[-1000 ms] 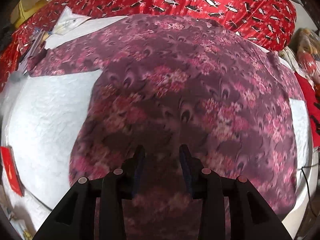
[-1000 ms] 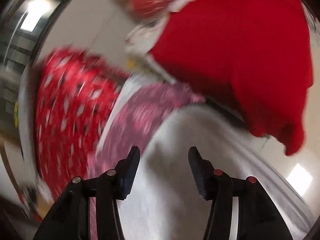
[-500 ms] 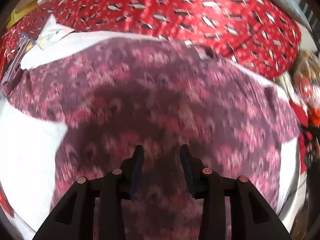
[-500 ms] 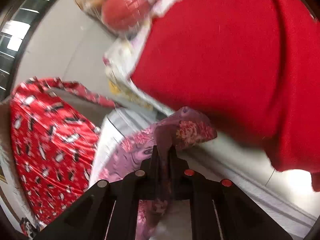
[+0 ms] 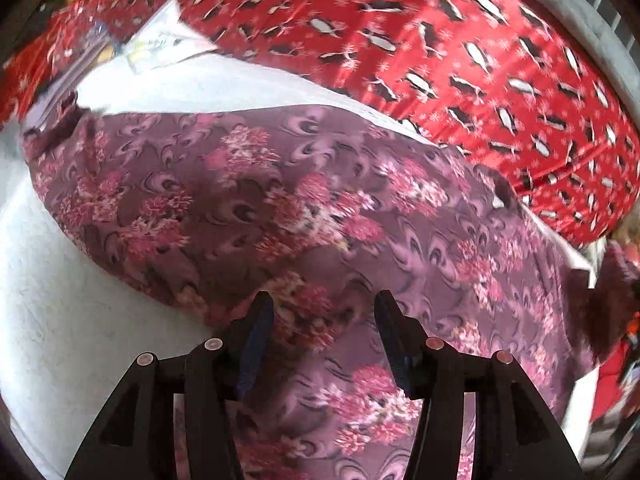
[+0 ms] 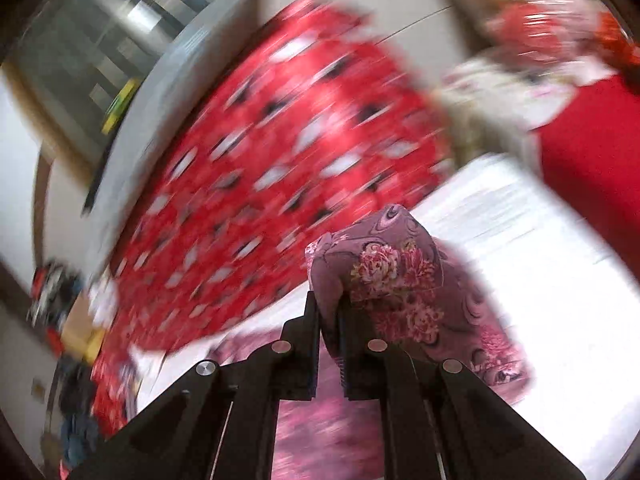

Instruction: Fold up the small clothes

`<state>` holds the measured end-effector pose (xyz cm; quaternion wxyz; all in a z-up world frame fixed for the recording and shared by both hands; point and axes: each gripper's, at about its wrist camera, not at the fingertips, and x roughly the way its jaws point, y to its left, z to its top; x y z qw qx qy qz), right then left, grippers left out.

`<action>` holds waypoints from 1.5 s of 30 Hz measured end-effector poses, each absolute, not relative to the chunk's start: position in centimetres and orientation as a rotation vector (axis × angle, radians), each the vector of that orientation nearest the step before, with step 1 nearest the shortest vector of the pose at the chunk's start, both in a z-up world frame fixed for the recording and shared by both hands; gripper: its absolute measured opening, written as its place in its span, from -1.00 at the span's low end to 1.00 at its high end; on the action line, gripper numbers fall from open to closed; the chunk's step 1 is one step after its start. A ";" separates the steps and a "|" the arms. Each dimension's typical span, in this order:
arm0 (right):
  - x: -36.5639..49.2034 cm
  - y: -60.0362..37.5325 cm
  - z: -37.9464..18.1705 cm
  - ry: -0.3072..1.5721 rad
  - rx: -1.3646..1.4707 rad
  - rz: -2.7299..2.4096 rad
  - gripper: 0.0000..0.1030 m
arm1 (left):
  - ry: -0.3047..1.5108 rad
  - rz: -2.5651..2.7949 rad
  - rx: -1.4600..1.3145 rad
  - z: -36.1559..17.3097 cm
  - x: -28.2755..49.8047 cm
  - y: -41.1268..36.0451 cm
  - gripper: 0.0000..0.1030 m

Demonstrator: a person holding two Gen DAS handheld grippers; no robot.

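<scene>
A purple garment with pink flowers (image 5: 320, 208) lies spread on a white table surface (image 5: 52, 300). My left gripper (image 5: 324, 312) is open, its fingers just above the garment's near part, holding nothing. My right gripper (image 6: 330, 308) is shut on a corner of the same purple flowered garment (image 6: 384, 272) and holds it lifted above the white surface (image 6: 520, 248). The right wrist view is blurred by motion.
A red cloth with a penguin print (image 5: 440, 40) lies behind the garment and also shows in the right wrist view (image 6: 280, 160). Papers (image 5: 160, 44) lie at the far left. A plain red cloth (image 6: 592, 160) and packaged items (image 6: 540, 20) are at the right.
My right gripper closed on the garment's corner and has lifted and swung it. My left gripper has opened a little wider over the garment, and its view has shifted.
</scene>
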<state>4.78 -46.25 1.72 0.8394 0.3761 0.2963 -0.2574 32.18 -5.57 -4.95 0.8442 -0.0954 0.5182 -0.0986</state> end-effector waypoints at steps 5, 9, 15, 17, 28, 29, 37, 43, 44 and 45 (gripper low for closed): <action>13.5 -36.6 -1.0 0.764 0.713 -0.354 -0.86 | 1.097 -0.186 -0.194 -4.9 33.2 -3.3 0.01; 18.7 -29.3 -4.0 0.846 0.690 -0.203 -0.86 | 1.111 -0.220 -0.241 -4.6 33.7 -1.9 0.01; 21.4 -20.6 -10.1 1.113 0.636 -0.048 -0.60 | 1.134 -0.287 -0.353 -3.8 33.6 0.3 0.01; 20.2 -18.9 -10.5 1.151 0.603 0.010 -0.60 | 1.144 -0.335 -0.411 -3.7 33.7 0.8 0.03; 8.2 -31.2 -6.2 0.998 0.671 -0.365 -0.30 | 1.215 -0.357 -0.428 -6.8 35.7 -1.8 0.30; 6.7 -33.6 -5.8 0.969 0.689 -0.450 -0.30 | 1.169 -0.322 -0.446 -6.8 35.9 -1.8 -0.07; 2.7 -42.6 -7.4 0.924 0.805 -0.711 -0.16 | 0.977 -0.247 -0.414 -3.8 35.7 -1.9 -0.88; 4.3 -39.8 -4.5 0.775 0.694 -0.563 -0.91 | 1.038 -0.170 -0.354 -5.0 35.3 -2.8 -0.87; 4.1 -39.8 -5.1 0.785 0.703 -0.596 -0.91 | 1.085 -0.160 -0.328 -5.9 35.4 -3.0 -0.85; 4.2 -40.0 -6.5 0.844 0.708 -0.627 -0.91 | 1.135 -0.148 -0.298 -6.9 35.6 -3.2 -0.83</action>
